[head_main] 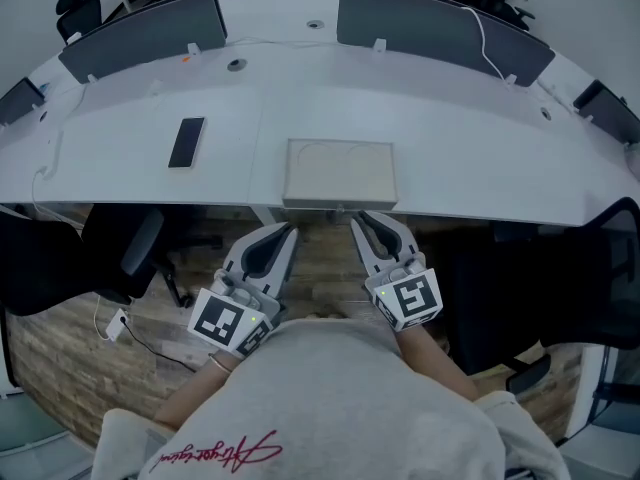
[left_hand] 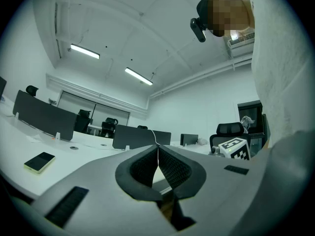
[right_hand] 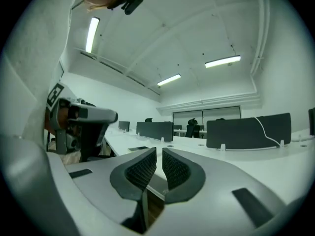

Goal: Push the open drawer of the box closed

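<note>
A flat beige box [head_main: 340, 171] lies on the white desk [head_main: 450, 158], tight against its front edge. From above I see only its lid, so the drawer's state is hidden. My left gripper [head_main: 289, 231] hangs just below the desk edge, left of the box's front, jaws together and empty. My right gripper [head_main: 357, 218] points at the box's front from just below, also shut on nothing. In the left gripper view the pads [left_hand: 170, 166] meet at the tip of that gripper [left_hand: 158, 149]. The right gripper [right_hand: 159, 154] shows only a hairline gap.
A dark phone [head_main: 186, 142] lies on the desk to the left. Grey divider screens [head_main: 150, 30] stand along the far side. Black office chairs [head_main: 120, 253] sit under the desk on both sides. Wooden floor lies below, with a cable and plug [head_main: 115, 325].
</note>
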Available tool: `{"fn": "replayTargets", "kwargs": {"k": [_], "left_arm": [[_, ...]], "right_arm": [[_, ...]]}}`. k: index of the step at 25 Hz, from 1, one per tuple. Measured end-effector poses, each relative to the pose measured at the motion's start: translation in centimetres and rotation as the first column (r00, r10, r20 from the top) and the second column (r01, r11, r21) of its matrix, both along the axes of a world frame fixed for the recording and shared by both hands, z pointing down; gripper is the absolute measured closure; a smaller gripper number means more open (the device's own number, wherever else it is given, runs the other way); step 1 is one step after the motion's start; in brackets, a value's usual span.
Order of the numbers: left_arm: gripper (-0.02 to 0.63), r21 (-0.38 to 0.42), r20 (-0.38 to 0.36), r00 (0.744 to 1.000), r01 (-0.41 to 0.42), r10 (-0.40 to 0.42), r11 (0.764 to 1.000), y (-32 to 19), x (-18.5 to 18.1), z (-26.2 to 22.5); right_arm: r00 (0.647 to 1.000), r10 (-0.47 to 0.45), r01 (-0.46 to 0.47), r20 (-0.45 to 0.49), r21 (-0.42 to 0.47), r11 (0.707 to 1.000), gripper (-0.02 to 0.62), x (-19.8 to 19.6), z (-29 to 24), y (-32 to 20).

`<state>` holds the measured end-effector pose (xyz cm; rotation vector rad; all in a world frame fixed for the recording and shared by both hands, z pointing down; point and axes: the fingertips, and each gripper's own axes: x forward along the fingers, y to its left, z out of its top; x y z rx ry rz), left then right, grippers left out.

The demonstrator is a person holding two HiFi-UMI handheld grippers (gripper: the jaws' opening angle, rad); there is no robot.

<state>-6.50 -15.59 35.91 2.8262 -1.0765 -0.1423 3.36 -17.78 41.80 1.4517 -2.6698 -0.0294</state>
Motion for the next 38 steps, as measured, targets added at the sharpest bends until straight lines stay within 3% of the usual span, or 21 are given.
{"fn": "replayTargets", "kwargs": {"k": [7,17,24,38], "left_arm": [[0.588,-0.018,0.019,0.998,-0.053,0.053,0.998,0.9,0.2,0.6],[0.588,0.024,0.025,0.993,-0.115,0.115,0.993,1.8,1.1,0.3],[0.588,0.022,0.028,0.991,-0.131,0.131,0.991,2.3,1.6,0.4],[0.588,0.026,0.021,0.99,-0.143,0.142,0.989,2.8,2.8,0.0]], "right_arm": [[0.999,-0.021,0.017,0.045,0.095,0.995,0.575,-1.3,-5.1,2.8],[0.998,-0.039,0.029,0.049,0.197,0.98,0.575,-2.5,-8.4,5.3],[0.993,-0.083,0.072,0.08,0.125,0.99,0.575,-3.7,-7.0,5.6],[0.994,-0.08,0.073,0.079,0.091,0.993,0.575,-2.9,-6.0,6.2]]}}
